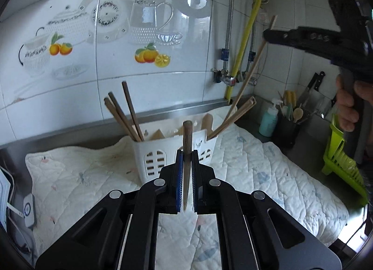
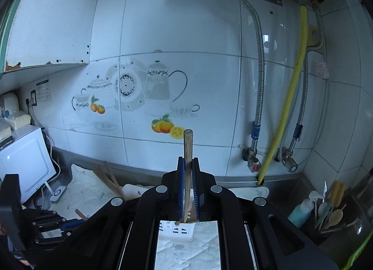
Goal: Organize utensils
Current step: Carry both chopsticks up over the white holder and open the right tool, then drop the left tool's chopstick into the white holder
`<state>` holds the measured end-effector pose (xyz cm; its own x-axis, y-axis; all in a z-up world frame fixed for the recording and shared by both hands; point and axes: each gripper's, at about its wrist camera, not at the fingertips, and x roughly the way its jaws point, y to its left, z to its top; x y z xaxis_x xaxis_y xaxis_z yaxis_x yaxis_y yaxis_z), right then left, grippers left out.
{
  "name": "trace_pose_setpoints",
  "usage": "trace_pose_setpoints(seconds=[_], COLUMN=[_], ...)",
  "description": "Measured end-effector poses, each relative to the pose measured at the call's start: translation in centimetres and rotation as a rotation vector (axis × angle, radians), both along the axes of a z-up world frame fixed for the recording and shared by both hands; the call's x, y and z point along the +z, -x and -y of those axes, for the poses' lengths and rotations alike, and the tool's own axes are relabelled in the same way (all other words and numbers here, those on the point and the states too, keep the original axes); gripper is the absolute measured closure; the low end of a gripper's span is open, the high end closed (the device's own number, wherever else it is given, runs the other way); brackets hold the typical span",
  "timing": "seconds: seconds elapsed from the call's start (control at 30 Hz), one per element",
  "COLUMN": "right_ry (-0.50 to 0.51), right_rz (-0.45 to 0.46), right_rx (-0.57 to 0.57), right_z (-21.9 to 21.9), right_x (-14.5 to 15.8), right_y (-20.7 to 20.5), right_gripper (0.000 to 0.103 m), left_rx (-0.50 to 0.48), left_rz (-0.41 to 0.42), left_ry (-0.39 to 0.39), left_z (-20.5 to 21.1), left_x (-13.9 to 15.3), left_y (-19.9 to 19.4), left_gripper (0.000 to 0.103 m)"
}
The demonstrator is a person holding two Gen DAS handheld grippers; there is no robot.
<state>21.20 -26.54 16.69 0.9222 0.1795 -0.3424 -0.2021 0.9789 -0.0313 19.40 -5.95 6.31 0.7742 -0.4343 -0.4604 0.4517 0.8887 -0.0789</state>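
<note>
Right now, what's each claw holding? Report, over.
Left gripper shut on a chopstick. Right gripper shut on another chopstick. White caddy ahead, nothing blocking.

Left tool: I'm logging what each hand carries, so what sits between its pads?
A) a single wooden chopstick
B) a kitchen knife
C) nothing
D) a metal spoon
A: in the left wrist view the left tool is shut on a wooden chopstick standing upright between its blue pads, in front of the white utensil holder.
</note>
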Motion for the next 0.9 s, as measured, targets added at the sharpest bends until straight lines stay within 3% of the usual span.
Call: trace_pose_setpoints(seconds=[0.2,0.63,0.73,0.9], right_ry=[-0.022,0.023,0.044,0.054], right_rz=[-0.07,-0.187,-0.194,-0.167], right_rx=[0.0,0.01,0.01,0.006], right_z=[0.0,-0.7,-0.8,-0.2], right_x=[-2.5,-6.9,-7.4,-7.0], right_y=[-4.0,-7.5,-7.5,-6.6], right_gripper=[0.096,0.096,0.095,0.085], left_rx=[0.0,0.061,0.092,0.121], left_rz=[0.053,0.296,0.322,0.287], left_ry=[0.016,0.044,0.033,0.03], left_z=[-0.1,1.0,1.5,1.8], left_x=[3.0,11.7,12.5,11.4], left_y=[-1.1,-3.7,-5.0,-7.5], left_gripper=[0.097,0.097,0.097,0.097])
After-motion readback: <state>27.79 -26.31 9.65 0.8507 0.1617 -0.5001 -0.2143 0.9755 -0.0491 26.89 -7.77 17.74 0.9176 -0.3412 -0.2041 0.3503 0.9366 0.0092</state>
